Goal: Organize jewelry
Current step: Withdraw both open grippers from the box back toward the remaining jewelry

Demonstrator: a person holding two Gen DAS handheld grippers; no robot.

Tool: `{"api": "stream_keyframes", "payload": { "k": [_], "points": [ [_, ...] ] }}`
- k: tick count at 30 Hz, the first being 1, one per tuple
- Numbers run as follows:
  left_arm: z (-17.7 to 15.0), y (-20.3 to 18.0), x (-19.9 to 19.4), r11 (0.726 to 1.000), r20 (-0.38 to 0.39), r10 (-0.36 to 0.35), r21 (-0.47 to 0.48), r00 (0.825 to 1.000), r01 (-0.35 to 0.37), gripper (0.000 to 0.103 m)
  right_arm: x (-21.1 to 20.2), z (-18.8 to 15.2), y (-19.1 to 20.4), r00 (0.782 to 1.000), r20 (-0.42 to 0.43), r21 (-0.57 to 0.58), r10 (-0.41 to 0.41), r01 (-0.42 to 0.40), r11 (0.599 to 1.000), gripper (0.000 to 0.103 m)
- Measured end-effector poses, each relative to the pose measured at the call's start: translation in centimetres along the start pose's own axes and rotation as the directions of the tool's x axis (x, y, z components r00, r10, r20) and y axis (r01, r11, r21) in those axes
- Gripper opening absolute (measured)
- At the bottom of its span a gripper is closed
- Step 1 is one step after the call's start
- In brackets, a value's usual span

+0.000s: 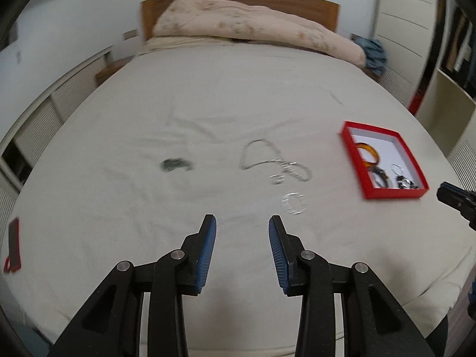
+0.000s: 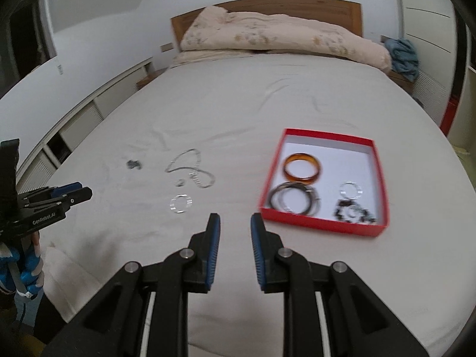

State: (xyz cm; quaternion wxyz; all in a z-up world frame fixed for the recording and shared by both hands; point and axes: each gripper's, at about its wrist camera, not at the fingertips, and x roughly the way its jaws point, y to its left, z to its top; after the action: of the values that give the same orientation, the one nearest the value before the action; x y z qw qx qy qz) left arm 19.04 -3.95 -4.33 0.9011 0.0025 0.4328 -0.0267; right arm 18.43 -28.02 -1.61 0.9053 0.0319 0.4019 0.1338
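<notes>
Lying flat, red box [image 2: 324,223] long axis toward headboard [image 2: 297,4]

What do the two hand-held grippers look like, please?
Both the left gripper and the right gripper have black angular linkage arms with silver round pivot pins and ribbed blue pads. Seen from the right wrist, the left gripper's side carries white lettering.

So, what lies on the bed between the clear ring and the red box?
Nothing: in the right wrist view, only bare sheet separates the clear ring from the red box.
</notes>
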Motion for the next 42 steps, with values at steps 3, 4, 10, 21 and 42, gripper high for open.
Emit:
{"api": "stream_keyframes", "payload": {
  "k": [3, 4, 10, 21, 42],
  "points": [
    [-0.8, 2.3, -0.3, 0.999, -0.005, 0.019, -0.04, 1.0, -0.019, 0.038, 0.6, -0.1, 1.9, 1.0, -0.007, -0.015, 0.028, -0.028, 0.999, 0.02],
    [-1.1, 3.1, -0.3, 0.998, -0.005, 0.029, -0.053, 1.0, -0.029, 0.039, 0.9, -0.1, 2.5, 0.999, -0.011, -0.02, 0.037, -0.037, 0.999, 0.02],
    [-2.3, 6.8, 0.2, 0.991, -0.014, 0.061, -0.115, 0.998, -0.062, 0.041, 3.2, 0.0, 5.6, 0.996, -0.038, -0.048, 0.081, -0.083, 0.995, 0.02],
    [-3.5, 10.1, 2.5, 0.984, -0.05, 0.083, -0.156, 0.995, -0.09, 0.042, 7.9, 0.3, 7.9, 0.989, -0.09, -0.054, 0.121, -0.126, 0.991, 0.02],
    [-3.1, 10.0, 8.9, 0.984, -0.119, 0.055, -0.164, 0.991, -0.074, 0.042, 16.6, 0.3, 7.3, 0.972, -0.187, -0.038, 0.141, -0.15, 0.988, 0.02]
  ]
}}
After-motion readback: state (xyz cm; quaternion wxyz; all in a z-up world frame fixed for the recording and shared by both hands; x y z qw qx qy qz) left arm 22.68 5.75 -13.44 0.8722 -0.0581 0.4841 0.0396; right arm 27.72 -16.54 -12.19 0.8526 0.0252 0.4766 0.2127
